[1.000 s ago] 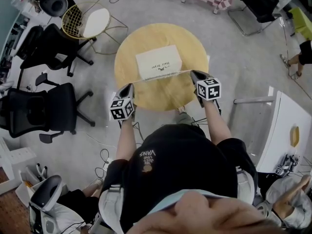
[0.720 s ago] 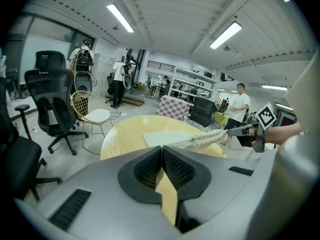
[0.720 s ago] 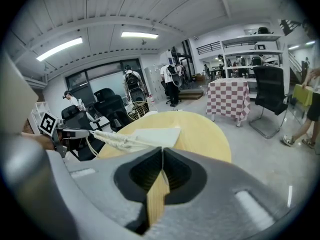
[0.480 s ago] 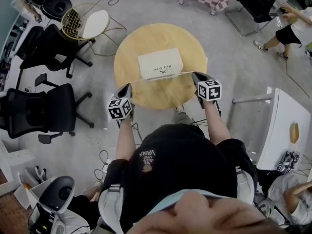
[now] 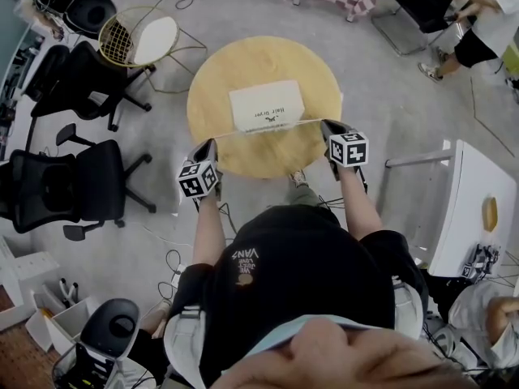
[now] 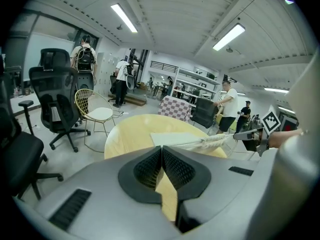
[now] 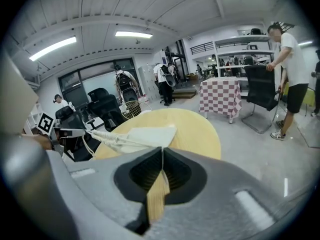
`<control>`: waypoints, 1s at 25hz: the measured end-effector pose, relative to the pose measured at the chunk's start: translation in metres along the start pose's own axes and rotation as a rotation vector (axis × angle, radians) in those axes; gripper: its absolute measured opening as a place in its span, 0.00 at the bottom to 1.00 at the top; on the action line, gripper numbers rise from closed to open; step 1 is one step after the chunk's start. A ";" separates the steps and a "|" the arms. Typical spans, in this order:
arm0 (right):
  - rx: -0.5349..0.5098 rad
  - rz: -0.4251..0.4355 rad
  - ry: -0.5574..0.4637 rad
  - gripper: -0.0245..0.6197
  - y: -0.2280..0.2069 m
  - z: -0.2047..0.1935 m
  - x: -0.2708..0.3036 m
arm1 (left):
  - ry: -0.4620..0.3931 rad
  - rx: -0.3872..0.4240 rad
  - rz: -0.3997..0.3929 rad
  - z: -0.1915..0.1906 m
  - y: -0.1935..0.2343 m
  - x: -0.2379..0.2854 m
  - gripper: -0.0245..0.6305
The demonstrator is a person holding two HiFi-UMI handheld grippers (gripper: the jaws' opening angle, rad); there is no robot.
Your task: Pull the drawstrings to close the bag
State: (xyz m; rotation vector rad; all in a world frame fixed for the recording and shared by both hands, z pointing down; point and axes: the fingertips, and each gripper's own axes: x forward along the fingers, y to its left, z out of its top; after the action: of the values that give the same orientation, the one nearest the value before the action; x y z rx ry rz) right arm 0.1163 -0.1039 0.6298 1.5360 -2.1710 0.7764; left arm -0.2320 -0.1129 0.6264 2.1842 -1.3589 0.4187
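While your left gripper (image 5: 213, 143) and right gripper (image 5: 325, 124) pinch the taut drawstrings (image 5: 268, 127), jaws closed, a lopsided pull could drag the bag (image 5: 266, 104) off the table (image 5: 223, 63).

Even indoor light, fisheye views bent at the edges

The room is lit from above by ceiling strips (image 6: 124, 18), which are burnt out to plain white. Brightness is moderate and even, and only faint, soft shadows are thrown on the floor (image 5: 365, 96). Both gripper views are ringed by a black vignette, and straight lines are bowed toward the rim. The left tongs (image 6: 161, 149) and right tongs (image 7: 161, 151), close to the lens, are rendered soft, while the room behind is sharper. The table (image 5: 212, 96) is washed pale in the left gripper view. In the head view colours are muted, and the thin drawstring (image 5: 268, 125) is resolved clearly.
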 end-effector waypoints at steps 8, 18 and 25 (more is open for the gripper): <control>0.018 -0.024 0.011 0.04 -0.005 -0.006 -0.002 | 0.007 -0.016 0.006 -0.003 0.006 0.000 0.07; 0.077 -0.058 0.018 0.04 -0.019 -0.014 -0.006 | 0.018 -0.010 0.009 -0.004 0.010 0.002 0.07; 0.107 -0.077 0.015 0.04 -0.030 -0.015 -0.008 | 0.025 -0.020 0.006 -0.004 0.012 0.005 0.06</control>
State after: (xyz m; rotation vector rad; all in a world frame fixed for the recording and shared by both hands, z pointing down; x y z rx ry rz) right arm 0.1466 -0.0960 0.6438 1.6495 -2.0769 0.8890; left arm -0.2401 -0.1184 0.6352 2.1518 -1.3517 0.4309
